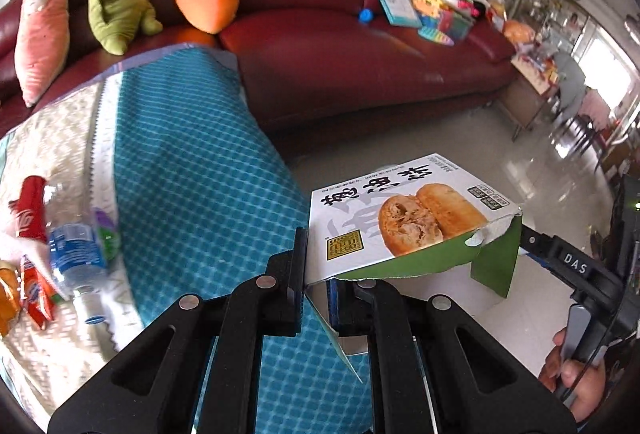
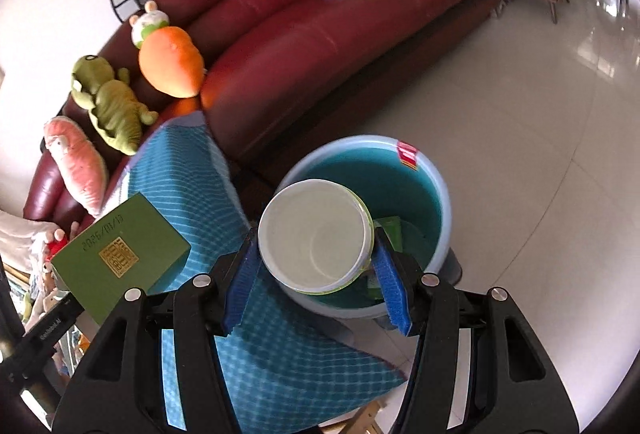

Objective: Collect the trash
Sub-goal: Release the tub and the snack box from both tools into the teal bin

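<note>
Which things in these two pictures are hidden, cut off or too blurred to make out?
- Bin contents, right wrist view: the held cup covers most of the inside.
- Trash on the cloth, left wrist view: bottle and wrappers are blurred and cut by the left edge.
- Box inside, left wrist view: hidden by its printed face.
</note>
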`<state>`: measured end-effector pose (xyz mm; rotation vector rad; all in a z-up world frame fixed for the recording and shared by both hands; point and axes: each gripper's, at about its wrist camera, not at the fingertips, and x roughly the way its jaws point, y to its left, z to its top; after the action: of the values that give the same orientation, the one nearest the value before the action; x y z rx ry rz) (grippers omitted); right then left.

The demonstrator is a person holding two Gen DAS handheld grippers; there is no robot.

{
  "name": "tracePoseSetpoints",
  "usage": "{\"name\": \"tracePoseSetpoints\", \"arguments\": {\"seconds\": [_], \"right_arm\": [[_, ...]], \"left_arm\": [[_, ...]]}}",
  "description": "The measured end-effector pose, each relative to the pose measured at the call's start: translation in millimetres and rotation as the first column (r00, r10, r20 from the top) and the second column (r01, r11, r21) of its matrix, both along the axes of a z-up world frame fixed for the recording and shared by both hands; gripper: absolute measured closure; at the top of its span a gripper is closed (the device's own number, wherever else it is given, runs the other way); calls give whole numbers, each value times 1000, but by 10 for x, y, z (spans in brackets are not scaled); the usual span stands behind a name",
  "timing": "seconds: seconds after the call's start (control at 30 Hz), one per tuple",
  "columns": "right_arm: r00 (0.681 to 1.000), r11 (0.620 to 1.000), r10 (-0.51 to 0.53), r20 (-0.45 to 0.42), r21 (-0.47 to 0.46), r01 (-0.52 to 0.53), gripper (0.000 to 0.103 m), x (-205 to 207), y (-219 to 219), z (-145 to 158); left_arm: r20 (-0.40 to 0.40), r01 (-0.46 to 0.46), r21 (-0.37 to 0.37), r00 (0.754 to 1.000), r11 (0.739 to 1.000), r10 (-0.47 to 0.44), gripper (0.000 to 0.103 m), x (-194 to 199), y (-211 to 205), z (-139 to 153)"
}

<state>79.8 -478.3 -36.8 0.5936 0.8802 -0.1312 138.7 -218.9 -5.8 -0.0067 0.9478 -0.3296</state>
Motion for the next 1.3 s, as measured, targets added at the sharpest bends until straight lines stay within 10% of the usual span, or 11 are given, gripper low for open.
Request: {"name": "tracePoseSetpoints", "arguments": {"seconds": [1.03,1.3], "right_arm": [[987,992,-110,-117,45,116,31,90,-688,-485],[987,994,-108,-122,24,111,30,117,-685,-430]], "left_arm": [[-142,113,80,985,990,-101,93,453,-1081,-657],[-178,150,111,976,982,-128,41,435,-1188,-824]]}}
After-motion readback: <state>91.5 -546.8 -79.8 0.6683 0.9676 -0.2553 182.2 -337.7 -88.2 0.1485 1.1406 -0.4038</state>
